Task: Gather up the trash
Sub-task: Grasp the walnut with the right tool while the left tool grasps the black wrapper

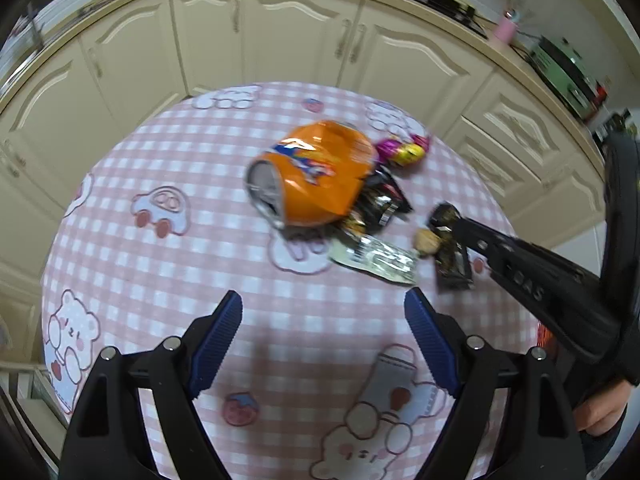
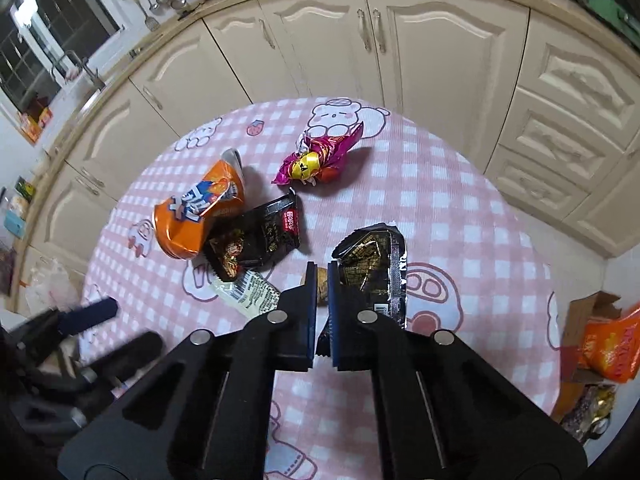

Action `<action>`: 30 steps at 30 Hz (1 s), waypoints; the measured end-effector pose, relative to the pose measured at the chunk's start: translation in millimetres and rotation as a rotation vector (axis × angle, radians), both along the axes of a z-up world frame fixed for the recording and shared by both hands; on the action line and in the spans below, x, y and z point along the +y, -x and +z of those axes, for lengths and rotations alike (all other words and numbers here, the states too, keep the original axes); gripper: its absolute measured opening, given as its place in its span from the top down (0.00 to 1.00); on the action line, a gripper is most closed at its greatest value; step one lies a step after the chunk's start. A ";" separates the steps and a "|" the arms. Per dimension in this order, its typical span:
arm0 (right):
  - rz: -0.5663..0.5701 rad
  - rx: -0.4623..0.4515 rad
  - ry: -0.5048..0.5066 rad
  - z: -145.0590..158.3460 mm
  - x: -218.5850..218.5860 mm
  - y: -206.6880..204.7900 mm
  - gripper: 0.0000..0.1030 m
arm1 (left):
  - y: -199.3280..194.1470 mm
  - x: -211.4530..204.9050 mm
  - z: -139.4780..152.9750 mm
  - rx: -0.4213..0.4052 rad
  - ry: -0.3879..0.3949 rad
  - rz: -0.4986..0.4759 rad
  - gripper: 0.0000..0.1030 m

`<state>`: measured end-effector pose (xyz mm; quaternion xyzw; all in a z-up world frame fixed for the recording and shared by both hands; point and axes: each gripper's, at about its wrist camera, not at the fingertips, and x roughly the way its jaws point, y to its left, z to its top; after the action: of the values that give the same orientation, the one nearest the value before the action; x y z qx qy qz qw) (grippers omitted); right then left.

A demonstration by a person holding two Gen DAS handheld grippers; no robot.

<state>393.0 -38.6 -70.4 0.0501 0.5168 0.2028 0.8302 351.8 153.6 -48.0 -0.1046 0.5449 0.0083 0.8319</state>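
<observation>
Trash lies on a pink checked tablecloth [image 1: 160, 280]. A crushed orange can [image 1: 316, 172] [image 2: 196, 212] lies beside a black snack wrapper [image 1: 380, 200] [image 2: 256, 240], a silver-white wrapper [image 1: 376, 258] [image 2: 248, 292] and a purple and yellow candy wrapper [image 1: 404, 150] [image 2: 316, 156]. My right gripper [image 2: 322, 276] [image 1: 440, 228] is shut on a small brown nut shell [image 2: 322, 286] [image 1: 428, 240], next to a black and gold wrapper [image 2: 372, 264] [image 1: 454, 264]. My left gripper [image 1: 324, 308] is open and empty, above the cloth short of the pile.
Cream kitchen cabinets [image 2: 440, 48] stand beyond the table. A cardboard box with orange wrappers [image 2: 600, 344] sits on the floor at the right. A white plastic bag [image 2: 48, 284] is at the left edge.
</observation>
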 end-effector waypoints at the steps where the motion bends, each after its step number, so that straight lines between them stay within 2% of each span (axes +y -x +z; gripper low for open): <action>1: 0.004 0.016 -0.007 -3.2 -0.1 -1.6 0.92 | 1.0 -3.7 0.3 -0.001 0.000 -0.007 0.21; 2: 0.012 0.026 0.000 -6.3 1.9 -2.6 0.86 | 2.1 -5.6 0.6 -0.002 0.002 -0.010 0.21; 3: 0.017 0.032 0.011 -9.2 3.8 -3.4 0.69 | 2.8 -6.5 0.9 -0.002 0.002 -0.011 0.21; 5: 0.013 0.028 -0.004 -12.9 4.2 -2.6 0.50 | 3.3 -5.5 0.6 -0.002 -0.005 -0.008 0.21; 6: 0.019 0.021 -0.020 -12.3 3.7 -1.8 0.50 | 3.3 -3.1 -0.2 -0.001 -0.011 0.000 0.21; 10: 0.026 0.007 0.035 -13.2 11.7 -3.6 0.50 | 2.5 9.0 -6.0 0.015 -0.005 0.030 0.21; 11: 0.030 0.006 0.047 -14.5 13.5 -3.4 0.55 | 2.3 11.7 -7.9 0.020 0.000 0.035 0.21; 12: 0.041 -0.002 0.065 -15.2 17.6 -1.5 0.66 | 2.1 15.5 -10.3 0.024 0.005 0.038 0.21; 15: 0.068 0.018 0.082 -21.4 25.9 0.1 0.68 | 2.6 24.3 -15.9 0.037 0.009 0.056 0.21; 19: 0.034 0.023 0.118 -31.0 26.1 -7.9 0.69 | 5.8 31.9 -19.8 0.045 0.019 0.068 0.21; 21: 0.046 -0.002 0.146 -31.1 29.9 -6.9 0.76 | 7.9 34.0 -20.0 0.042 0.014 0.072 0.21; 22: 0.041 -0.014 0.170 -30.9 31.0 -6.1 0.76 | 8.2 34.9 -20.3 0.045 0.015 0.077 0.21; 26: 0.009 0.006 0.098 -26.8 18.8 -6.4 0.77 | 7.5 32.0 -18.3 0.041 0.024 0.078 0.21; 30: -0.002 -0.009 0.026 -11.3 -4.5 0.5 0.77 | 1.2 10.8 -13.6 0.038 0.006 0.041 0.21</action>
<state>392.5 -43.2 -81.7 0.0391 0.5157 0.1956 0.8332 350.6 164.3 -61.6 -0.1180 0.5583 0.0255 0.8208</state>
